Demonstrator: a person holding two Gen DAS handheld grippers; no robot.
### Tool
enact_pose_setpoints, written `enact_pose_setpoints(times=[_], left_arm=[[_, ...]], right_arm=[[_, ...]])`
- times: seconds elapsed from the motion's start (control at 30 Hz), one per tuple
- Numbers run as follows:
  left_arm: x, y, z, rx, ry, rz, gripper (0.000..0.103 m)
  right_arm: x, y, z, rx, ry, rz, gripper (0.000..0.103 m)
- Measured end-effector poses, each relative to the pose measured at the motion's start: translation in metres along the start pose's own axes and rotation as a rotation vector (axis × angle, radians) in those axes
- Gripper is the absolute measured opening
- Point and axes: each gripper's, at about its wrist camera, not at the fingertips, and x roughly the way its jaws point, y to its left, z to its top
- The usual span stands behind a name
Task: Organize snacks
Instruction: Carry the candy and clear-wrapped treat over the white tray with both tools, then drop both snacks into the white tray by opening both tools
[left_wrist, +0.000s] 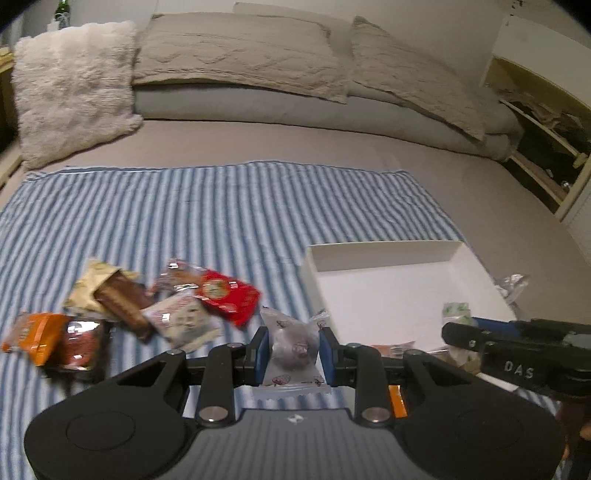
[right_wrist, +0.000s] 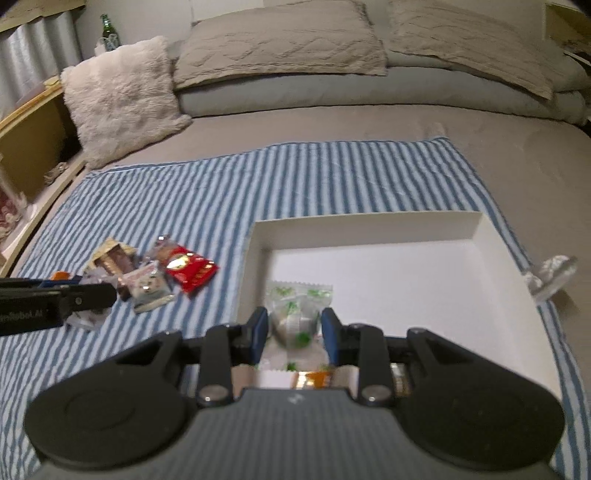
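Holding 2 snacks, you have a grey wrapped snack (left_wrist: 293, 345) clamped in your left tongs (left_wrist: 294, 349) beside the white box (left_wrist: 388, 258), and a green-printed packet (right_wrist: 295, 314) pinched in your right tongs (right_wrist: 295, 328) over it; loose snacks (left_wrist: 147, 306) lie left on the striped cloth (left_wrist: 221, 206).

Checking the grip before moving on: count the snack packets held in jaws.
2: a grey packet in the left gripper, a green-printed packet in the right gripper.

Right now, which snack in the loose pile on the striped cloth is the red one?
The red packet at the pile's right edge, nearest the white box; its neighbours are orange, brown, cream and white.
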Motion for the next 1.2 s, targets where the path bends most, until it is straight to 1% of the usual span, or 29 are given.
enact_pose_setpoints(times=[0.13,0.37,0.5,0.57,0.77,0.9,1.03,1.07,1.1,1.13,1.17,1.2], left_arm=[[0.013,-0.019,0.002,0.011,0.005,-0.035,0.031],[0.045,-0.044,-0.001,0.046,0.069,-0.076,0.031],[0.059,-0.047,-0.002,0.026,0.096,-0.096,0.031],[0.065,-0.048,-0.002,0.007,0.1,-0.105,0.031],[0.077,-0.049,0.002,-0.032,0.076,-0.116,0.031],[0.082,-0.049,0.006,-0.038,0.059,-0.125,0.031],[0.084,-0.048,0.009,-0.04,0.019,-0.138,0.032],[0.084,-0.047,0.01,-0.043,0.002,-0.142,0.033],[0.084,-0.047,0.01,-0.045,-0.007,-0.143,0.037],[0.086,-0.046,0.01,-0.047,-0.009,-0.143,0.045],[0.088,-0.046,0.01,-0.045,0.002,-0.14,0.047],[0.09,-0.046,0.01,-0.042,0.016,-0.132,0.047]], right_arm=[[0.001,-0.018,-0.002,0.029,-0.003,-0.017,0.037],[0.017,-0.031,-0.004,0.042,0.046,-0.032,0.037],[0.024,-0.037,-0.005,0.043,0.077,-0.038,0.037],[0.026,-0.039,-0.005,0.049,0.076,-0.04,0.037],[0.032,-0.044,-0.001,0.083,0.053,-0.053,0.037],[0.04,-0.046,0.004,0.092,0.054,-0.059,0.037],[0.043,-0.048,0.007,0.104,0.014,-0.057,0.037],[0.044,-0.049,0.008,0.109,0.003,-0.056,0.037],[0.044,-0.05,0.009,0.117,-0.009,-0.057,0.038],[0.044,-0.05,0.009,0.126,-0.019,-0.056,0.039],[0.045,-0.052,0.008,0.136,-0.024,-0.052,0.04],[0.046,-0.053,0.008,0.143,-0.017,-0.046,0.044]])
